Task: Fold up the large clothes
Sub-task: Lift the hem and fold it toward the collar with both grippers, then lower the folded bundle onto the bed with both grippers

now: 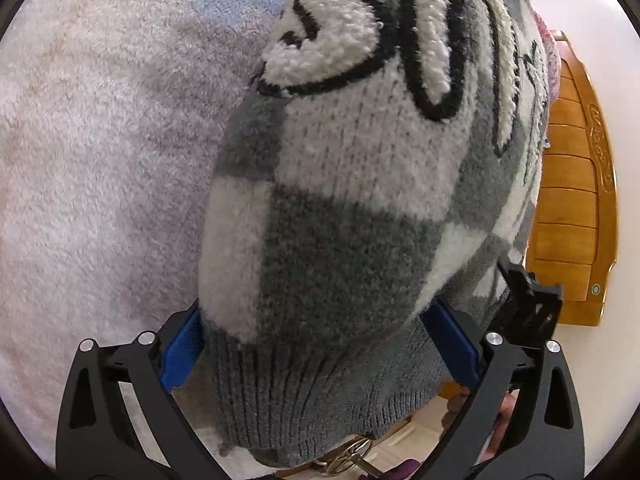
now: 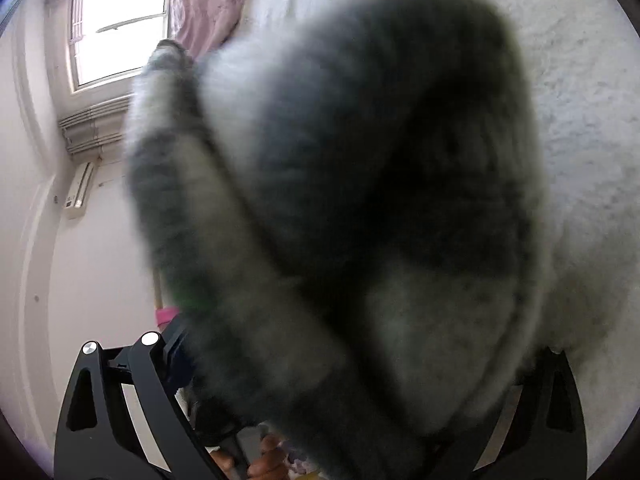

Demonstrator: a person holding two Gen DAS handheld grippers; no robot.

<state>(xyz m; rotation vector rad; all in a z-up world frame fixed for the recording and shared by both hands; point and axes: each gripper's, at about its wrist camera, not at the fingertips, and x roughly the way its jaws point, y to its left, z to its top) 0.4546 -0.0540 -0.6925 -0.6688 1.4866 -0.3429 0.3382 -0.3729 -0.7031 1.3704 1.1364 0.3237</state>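
Observation:
A grey and white checked knit sweater (image 1: 352, 184) with a black-outlined fluffy white emblem fills the left wrist view. Its grey ribbed hem (image 1: 320, 392) lies between the blue pads (image 1: 182, 354) of my left gripper (image 1: 320, 348), which is closed on it. In the right wrist view the same sweater (image 2: 360, 200) hangs blurred right in front of the lens. It covers the fingers of my right gripper (image 2: 340, 360), which holds a bunch of it; the right finger is hidden.
A pale pink fluffy blanket (image 1: 100, 160) covers the bed, also in the right wrist view (image 2: 580, 120). A wooden headboard (image 1: 572, 200) stands at the right. A window (image 2: 120, 28), pink curtain (image 2: 208, 4) and wall air conditioner (image 2: 80, 192) show at left.

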